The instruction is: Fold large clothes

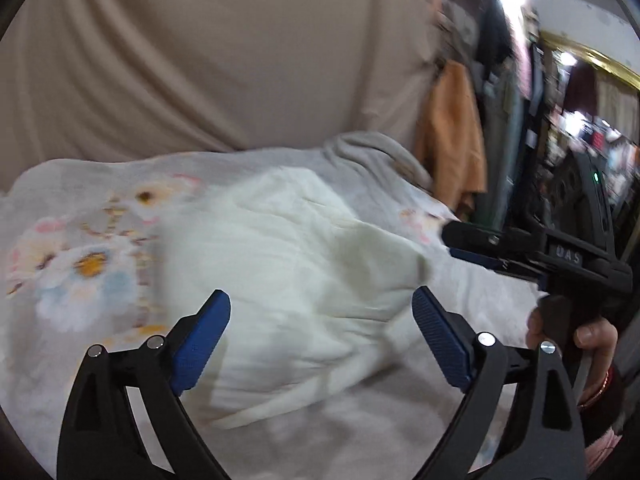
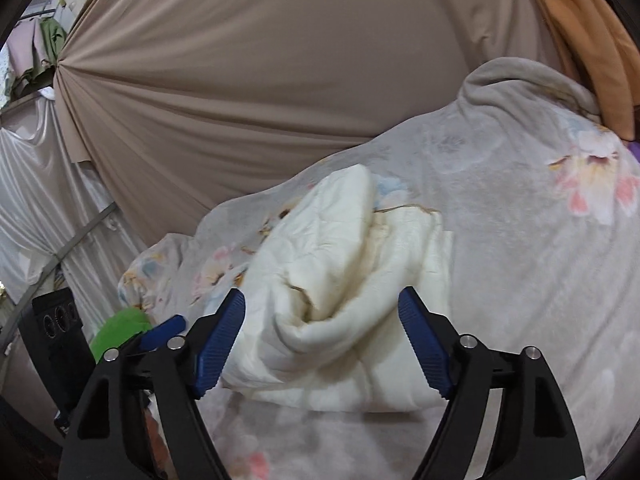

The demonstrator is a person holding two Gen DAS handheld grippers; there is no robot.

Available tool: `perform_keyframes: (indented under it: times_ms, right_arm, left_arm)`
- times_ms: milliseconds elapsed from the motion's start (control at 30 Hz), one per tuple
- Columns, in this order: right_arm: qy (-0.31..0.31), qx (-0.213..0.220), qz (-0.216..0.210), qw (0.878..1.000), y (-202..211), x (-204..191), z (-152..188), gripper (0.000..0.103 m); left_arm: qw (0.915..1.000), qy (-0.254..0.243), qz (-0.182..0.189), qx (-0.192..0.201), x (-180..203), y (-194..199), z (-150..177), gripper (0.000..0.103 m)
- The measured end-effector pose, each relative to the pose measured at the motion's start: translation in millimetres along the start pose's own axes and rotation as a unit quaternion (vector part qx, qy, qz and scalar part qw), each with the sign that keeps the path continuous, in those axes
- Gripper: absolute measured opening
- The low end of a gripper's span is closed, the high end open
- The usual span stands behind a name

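Note:
A cream-white garment [image 1: 292, 264] lies bunched and loosely folded on a grey floral blanket [image 1: 76, 248]. My left gripper [image 1: 320, 332] is open and empty just above its near edge. My right gripper [image 2: 322, 336] is open and empty over the rolled near end of the same garment [image 2: 352, 276]. The right gripper also shows in the left wrist view [image 1: 452, 240], held by a hand at the garment's right side, with its jaws hard to read there. A blue fingertip [image 2: 164, 330] of the left gripper peeks in at the lower left of the right wrist view.
The floral blanket [image 2: 520, 240] covers the whole work surface. A beige curtain [image 1: 208, 60] hangs behind it. An orange cloth [image 1: 452, 128] and dark hanging clothes [image 1: 504, 120] are at the right. A green cloth [image 2: 116, 330] and a black speaker [image 2: 56, 328] sit off the left edge.

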State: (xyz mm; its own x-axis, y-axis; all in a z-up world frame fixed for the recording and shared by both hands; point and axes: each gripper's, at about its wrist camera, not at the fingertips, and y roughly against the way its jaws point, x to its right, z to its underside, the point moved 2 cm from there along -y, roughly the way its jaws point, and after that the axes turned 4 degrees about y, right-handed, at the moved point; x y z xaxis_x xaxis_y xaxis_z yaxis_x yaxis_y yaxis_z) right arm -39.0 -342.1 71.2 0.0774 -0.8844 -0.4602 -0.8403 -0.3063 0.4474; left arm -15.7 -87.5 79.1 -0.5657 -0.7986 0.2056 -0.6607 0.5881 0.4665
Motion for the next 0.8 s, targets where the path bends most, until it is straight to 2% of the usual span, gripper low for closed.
perform_keyframes:
  times_ms: [67,167,200,233,267,300,367,433,533,567,667,733,800]
  right_arm:
    - [0.009,-0.010,-0.009,1.000,-10.8,-9.9,-0.6,0.079]
    - [0.037,-0.028,-0.010,0.999,-35.2,-26.0,-0.4,0.080]
    - [0.051,-0.035,0.001,0.998,-41.7,-31.3,1.5,0.068]
    - [0.063,-0.042,0.017,0.997,-46.0,-33.4,3.1,0.028]
    - [0.069,-0.046,0.031,0.996,-46.7,-31.9,3.2,0.017]
    - [0.060,-0.035,0.018,0.997,-41.7,-27.4,2.3,0.014]
    - [0.029,-0.013,-0.010,0.999,-23.7,-12.0,3.3,0.011]
    - [0.015,0.001,0.006,1.000,-13.8,3.6,11.4,0.010]
    - [-0.027,-0.034,0.032,0.999,-28.7,42.1,38.2,0.009]
    - [-0.047,-0.047,0.033,0.997,-36.2,54.1,46.4,0.009]
    - [-0.099,-0.073,0.024,0.992,-54.4,85.6,75.5,0.009]
    - [-0.118,-0.077,0.005,0.990,-55.6,92.1,80.8,0.008]
    - [-0.113,-0.082,0.010,0.990,-51.2,86.5,72.3,0.010]
  left_arm:
    - [0.9987,0.022,-0.045,0.002,-24.2,5.6,-1.9,0.091]
    - [0.9956,0.063,-0.068,-0.017,-52.1,-3.0,1.2,0.090]
    - [0.9948,0.072,-0.067,-0.023,-57.1,-7.4,3.0,0.090]
    - [0.9940,0.081,-0.067,-0.030,-61.5,-11.0,5.5,0.089]
    - [0.9934,0.089,-0.064,-0.035,-63.7,-14.9,5.8,0.088]
    - [0.9935,0.091,-0.058,-0.035,-62.8,-17.6,5.5,0.088]
    - [0.9942,0.092,-0.046,-0.032,-58.3,-19.7,4.9,0.088]
    - [0.9952,0.079,-0.046,-0.035,-50.9,-28.4,4.7,0.088]
    - [0.9944,0.070,-0.049,-0.062,-45.9,-53.4,12.6,0.085]
    - [0.9936,0.067,-0.052,-0.075,-45.1,-62.9,17.6,0.081]
    - [0.9908,0.066,-0.051,-0.107,-42.9,-88.3,35.8,0.082]
    - [0.9903,0.057,-0.069,-0.107,-40.2,-93.6,42.6,0.082]
    - [0.9900,0.051,-0.080,-0.105,-39.6,-95.8,44.4,0.082]
